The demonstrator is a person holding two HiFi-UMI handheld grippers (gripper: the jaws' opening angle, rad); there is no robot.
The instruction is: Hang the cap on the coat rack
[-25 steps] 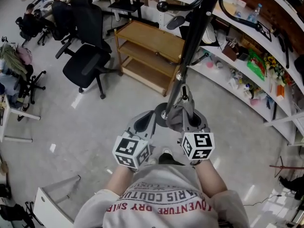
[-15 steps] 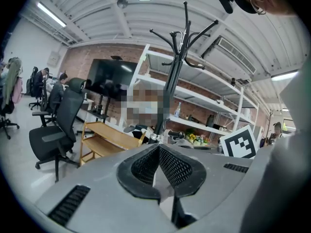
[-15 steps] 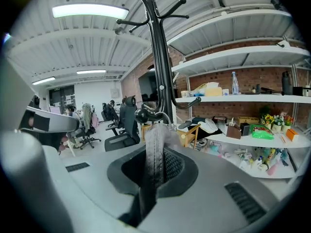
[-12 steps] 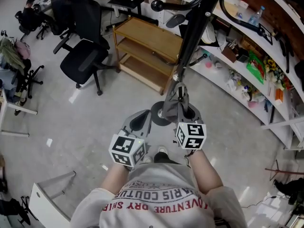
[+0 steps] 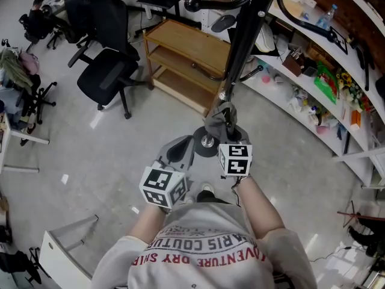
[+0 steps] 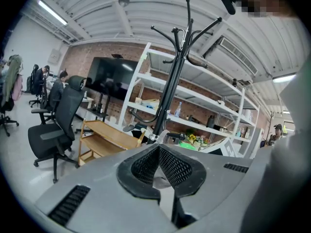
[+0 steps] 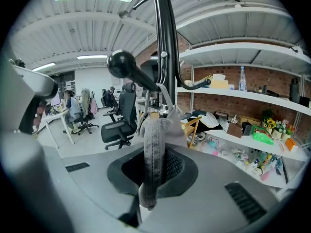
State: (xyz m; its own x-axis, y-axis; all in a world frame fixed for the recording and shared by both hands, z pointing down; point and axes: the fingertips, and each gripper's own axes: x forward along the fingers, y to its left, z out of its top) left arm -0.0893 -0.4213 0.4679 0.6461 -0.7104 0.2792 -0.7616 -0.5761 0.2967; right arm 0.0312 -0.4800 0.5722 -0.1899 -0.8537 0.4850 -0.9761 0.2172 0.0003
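The grey cap (image 5: 220, 115) hangs in my right gripper (image 5: 227, 130), close beside the black coat rack pole (image 5: 239, 47) and above its round base (image 5: 206, 144). In the right gripper view the cap's brim (image 7: 154, 149) stands edge-on between the jaws, with my right gripper (image 7: 155, 154) shut on it. The pole (image 7: 165, 42) rises just behind, and a knobbed hook (image 7: 121, 63) juts out at upper left. My left gripper (image 5: 179, 149) hangs lower and to the left with nothing in it; its pads (image 6: 175, 165) meet at the tips.
A wooden shelf cart (image 5: 186, 59) stands behind the rack. Black office chairs (image 5: 105, 77) are at the left, with people seated far beyond. Long white shelves (image 5: 313, 71) full of small items curve along the right. A white box (image 5: 66, 251) sits at the lower left.
My right gripper has moved forward and up with the cap, closer to the rack's pole. The left gripper has hardly moved.
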